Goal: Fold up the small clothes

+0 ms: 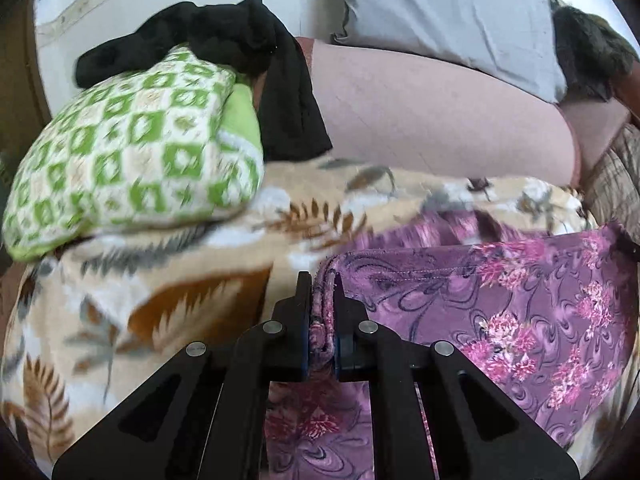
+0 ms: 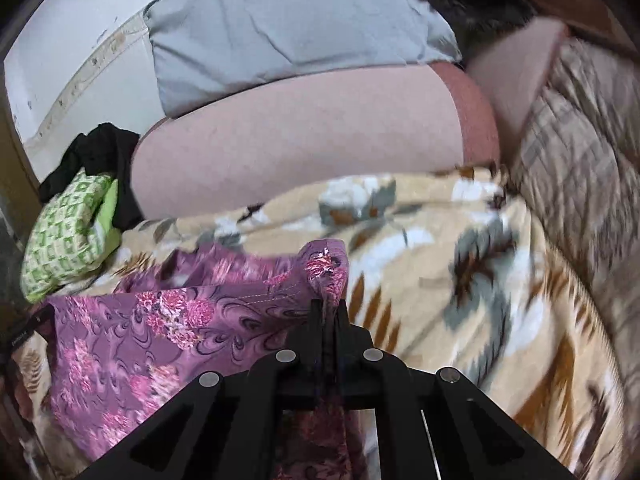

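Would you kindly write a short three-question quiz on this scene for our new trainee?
1. True or false: both the left gripper and the right gripper are shut on the purple cloth.
2. What lies on top of the green pillow? A) a black garment B) a red towel C) a white sock
3. Fill in: the purple cloth is held above a beige ____ with a leaf print.

Key: 1. true; 2. A; 3. blanket
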`<state>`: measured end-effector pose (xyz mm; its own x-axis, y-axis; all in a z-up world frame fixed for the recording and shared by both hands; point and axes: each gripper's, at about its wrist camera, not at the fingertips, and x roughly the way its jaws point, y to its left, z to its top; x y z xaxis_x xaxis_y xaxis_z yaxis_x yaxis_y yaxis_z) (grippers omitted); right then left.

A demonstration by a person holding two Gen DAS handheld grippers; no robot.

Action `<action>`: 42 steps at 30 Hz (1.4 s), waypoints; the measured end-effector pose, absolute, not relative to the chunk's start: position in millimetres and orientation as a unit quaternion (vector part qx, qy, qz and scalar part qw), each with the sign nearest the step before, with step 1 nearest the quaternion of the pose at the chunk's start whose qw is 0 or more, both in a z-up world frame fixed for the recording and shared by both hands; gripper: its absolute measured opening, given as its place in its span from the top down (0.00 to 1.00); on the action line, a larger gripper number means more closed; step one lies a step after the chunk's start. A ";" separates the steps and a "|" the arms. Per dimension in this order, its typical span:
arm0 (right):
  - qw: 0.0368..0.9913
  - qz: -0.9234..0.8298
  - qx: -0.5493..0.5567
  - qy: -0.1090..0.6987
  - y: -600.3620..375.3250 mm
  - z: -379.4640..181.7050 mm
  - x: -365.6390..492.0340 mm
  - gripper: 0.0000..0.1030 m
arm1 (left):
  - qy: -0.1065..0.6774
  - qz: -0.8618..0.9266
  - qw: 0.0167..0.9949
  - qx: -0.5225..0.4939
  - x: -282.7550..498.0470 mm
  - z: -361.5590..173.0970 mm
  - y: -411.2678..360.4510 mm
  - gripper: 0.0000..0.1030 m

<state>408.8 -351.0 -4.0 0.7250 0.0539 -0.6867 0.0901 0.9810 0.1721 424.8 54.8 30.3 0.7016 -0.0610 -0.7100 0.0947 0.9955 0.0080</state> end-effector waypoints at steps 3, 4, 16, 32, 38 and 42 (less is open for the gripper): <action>0.905 -0.012 0.118 0.409 -359.8 -15.5 460.9 0.96 | 0.415 -0.025 0.910 0.007 471.4 17.0 47.1 0.93; 0.896 -0.012 0.133 0.423 -362.9 -26.9 476.4 0.96 | 0.438 -0.015 0.899 0.004 487.7 3.2 46.2 0.90; 0.868 -0.019 0.238 0.435 -416.7 -24.2 399.8 0.72 | 0.411 0.073 0.908 -0.033 401.9 29.0 118.2 0.51; 0.793 0.051 0.400 0.456 -370.8 -99.8 270.7 0.14 | 0.521 -0.028 0.816 -0.248 267.7 -57.0 92.1 0.17; 0.758 0.073 0.447 0.469 -377.9 -118.5 292.4 0.19 | 0.484 -0.058 0.765 -0.421 285.1 -86.1 117.9 0.17; 0.723 0.065 0.482 0.491 -382.5 -143.7 307.3 0.57 | 0.468 -0.053 0.767 -0.436 298.3 -83.1 119.6 0.18</action>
<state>307.3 -382.5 -143.7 0.5092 0.5672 -0.6472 0.3796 0.5269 0.7604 298.3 119.6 -83.1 0.5556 -0.4895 -0.6721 -0.3272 0.6143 -0.7180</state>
